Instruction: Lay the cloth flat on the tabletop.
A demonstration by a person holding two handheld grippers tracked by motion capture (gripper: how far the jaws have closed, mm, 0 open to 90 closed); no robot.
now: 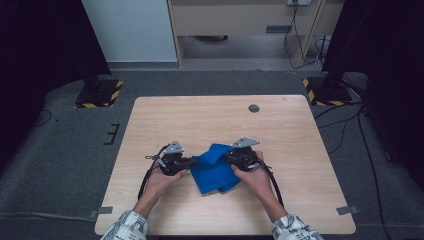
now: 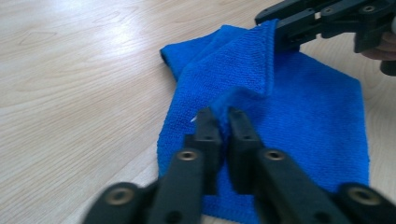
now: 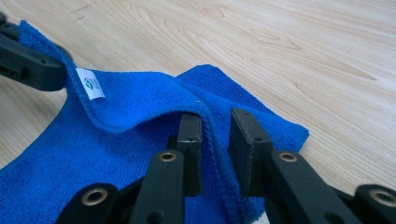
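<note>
Seemingly mid-fold, the left tool pinches the blue cloth, the right tool straddles its edge unclamped; next, clamp it.

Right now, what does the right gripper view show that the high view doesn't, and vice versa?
Right gripper view alone: a small white tag sewn on the blue cloth's lifted edge, and the right gripper's jaws apart around that edge.
High view alone: both hands, patterned sleeves, the grey floor, the table's round grommet.
Both: the cloth on the wooden table, with the left gripper at its other edge.
</note>
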